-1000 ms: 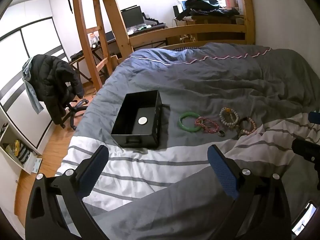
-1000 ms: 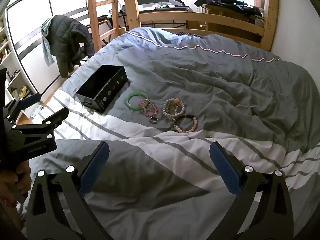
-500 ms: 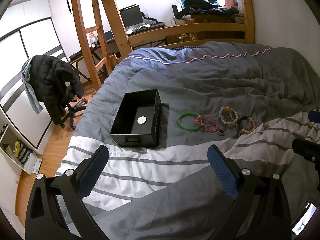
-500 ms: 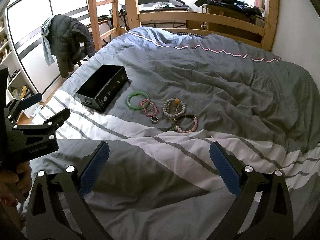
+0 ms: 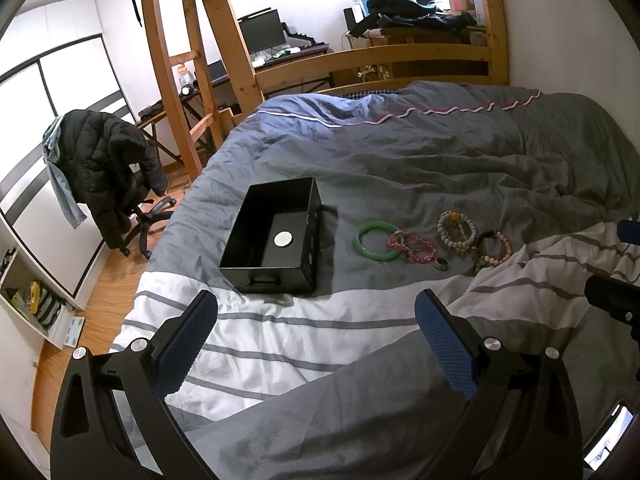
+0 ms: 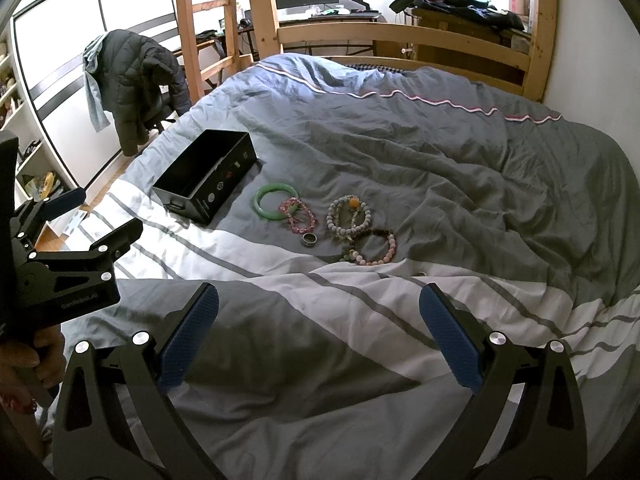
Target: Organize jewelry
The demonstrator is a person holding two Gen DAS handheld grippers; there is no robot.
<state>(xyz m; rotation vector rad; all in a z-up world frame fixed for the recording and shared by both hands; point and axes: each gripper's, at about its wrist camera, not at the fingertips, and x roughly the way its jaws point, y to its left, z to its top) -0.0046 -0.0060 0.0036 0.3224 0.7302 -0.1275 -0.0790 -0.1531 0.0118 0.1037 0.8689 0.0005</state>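
A black open box sits on the bed, a white round disc on its floor. To its right lie a green bangle, a pink bead bracelet, a small dark ring, a pale bead bracelet with an orange bead and a pink-brown bead bracelet. My left gripper is open and empty, short of the box. My right gripper is open and empty, short of the jewelry.
The bed has a rumpled grey duvet with a white striped part near me. A wooden ladder and bed rail stand behind. A chair with a black jacket stands left of the bed.
Both views have shifted only slightly; the box and jewelry sit a touch higher in frame. Both grippers stay open and nothing on the bed has moved.
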